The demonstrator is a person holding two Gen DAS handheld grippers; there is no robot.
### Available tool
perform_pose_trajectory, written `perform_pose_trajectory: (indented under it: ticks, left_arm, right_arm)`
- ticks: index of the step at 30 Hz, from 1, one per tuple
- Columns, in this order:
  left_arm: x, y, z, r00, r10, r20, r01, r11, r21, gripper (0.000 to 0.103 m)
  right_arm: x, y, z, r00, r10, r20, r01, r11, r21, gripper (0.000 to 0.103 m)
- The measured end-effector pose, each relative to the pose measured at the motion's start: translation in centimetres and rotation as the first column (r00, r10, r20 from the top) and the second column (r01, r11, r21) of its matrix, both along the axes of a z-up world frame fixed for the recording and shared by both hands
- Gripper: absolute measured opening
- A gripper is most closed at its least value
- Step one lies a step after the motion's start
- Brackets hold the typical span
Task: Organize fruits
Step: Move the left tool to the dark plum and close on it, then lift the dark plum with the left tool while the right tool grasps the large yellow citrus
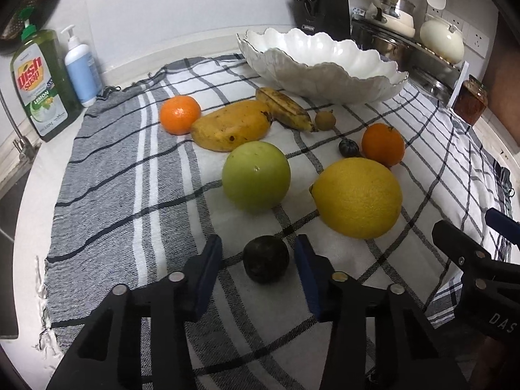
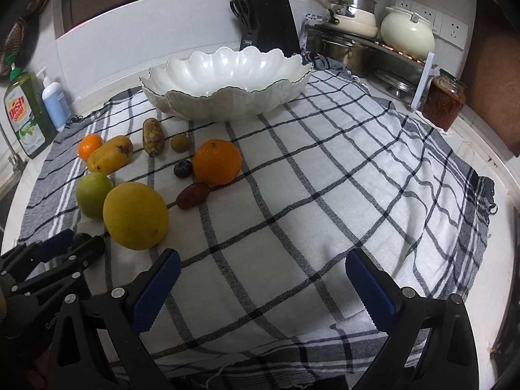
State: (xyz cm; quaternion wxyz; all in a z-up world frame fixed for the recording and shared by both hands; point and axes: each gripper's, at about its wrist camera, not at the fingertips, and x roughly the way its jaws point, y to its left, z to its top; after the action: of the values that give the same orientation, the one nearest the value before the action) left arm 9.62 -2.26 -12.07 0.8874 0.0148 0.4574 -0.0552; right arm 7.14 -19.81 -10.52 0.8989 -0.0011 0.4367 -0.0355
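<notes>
Dark round fruit between the spread, non-touching fingers of the left gripper.
Right gripper gapes over bare checked cloth; white bowl at 12 o'clock.

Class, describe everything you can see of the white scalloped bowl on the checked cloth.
The white scalloped bowl is wide and shallow, glossy like glazed ceramic, with a wavy petal-shaped rim edged in a thin dark line and ribbed outer walls. It stands upright and empty at the back of the checked cloth, in front of the knife block. No fruit touches it; the banana lies just in front.
</notes>
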Motion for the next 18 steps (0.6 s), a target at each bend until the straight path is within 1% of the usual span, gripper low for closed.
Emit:
perform_pose_trajectory:
  ticks: [2,5,10,18]
  left_arm:
    - [0.1,0.0,-0.1,1.000,-0.006,-0.001,0.006,1.000,-0.001,0.035]
    - [0.2,-0.1,-0.1,1.000,-0.016,0.005,0.016,1.000,-0.003,0.028]
    - [0.1,-0.2,-0.1,1.000,-0.025,0.010,0.025,1.000,-0.006,0.027]
    - [-0.4,0.7,1.2,0.999,-0.008,0.052,0.008,1.000,-0.007,0.027]
  right_arm:
    - [0.1,0.0,-0.1,1.000,0.000,0.000,0.000,1.000,0.000,0.102]
    - [0.1,0.0,-0.1,1.000,0.000,-0.001,0.000,1.000,0.003,0.102]
    - [0.2,-0.2,-0.1,1.000,-0.004,-0.002,0.004,1.000,0.004,0.102]
    - [0.0,0.4,0.6,1.000,0.010,0.016,-0.010,1.000,0.002,0.102]
